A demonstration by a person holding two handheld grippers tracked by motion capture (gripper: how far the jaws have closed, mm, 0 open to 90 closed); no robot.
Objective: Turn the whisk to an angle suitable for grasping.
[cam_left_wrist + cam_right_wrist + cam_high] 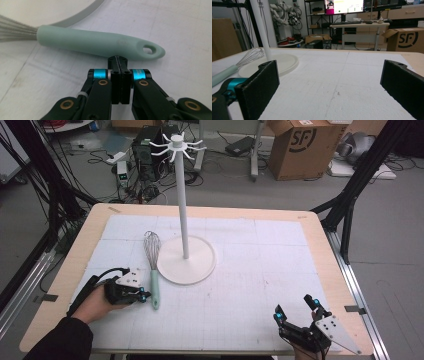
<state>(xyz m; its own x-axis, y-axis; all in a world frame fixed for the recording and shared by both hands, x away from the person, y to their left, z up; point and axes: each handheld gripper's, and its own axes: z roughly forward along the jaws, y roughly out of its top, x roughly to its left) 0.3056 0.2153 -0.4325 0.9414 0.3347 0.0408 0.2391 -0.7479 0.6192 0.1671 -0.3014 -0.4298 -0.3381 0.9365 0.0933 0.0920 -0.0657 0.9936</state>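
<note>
**Whisk on the table beside the hook stand, left fingers closed at its handle**

Containers: one brown cardboard box (300,147) on the floor well behind the stand, flaps open; what it holds cannot be told from here.

Landmark: white hook stand (185,220), a tall thin pole on a round flat base, a ring of short hooks at the top. It stands upright on the white gridded mat (250,285) that covers the wooden table (320,245).

Item: whisk (153,270). Metal wire head, pale mint-green handle, smooth and rounded, with an oval hanging hole at its tip. It lies flat on the mat just left of the stand's base, wire head pointing away from the person and close against the base's rim, handle end toward the person. In the left gripper view the handle (100,45) runs crosswise, with the hole at its right end.

Left gripper (141,296): lying low on the mat left of the stand, at the whisk's handle end. Its fingers (117,62) are pressed together, nothing between them; their tips sit right at the side of the handle near the hole, and whether they actually touch it I cannot tell.

Right gripper (296,309): near the table's front edge, well to the right of the stand. Its fingers (259,85) stand wide apart and empty, above bare mat.
</note>
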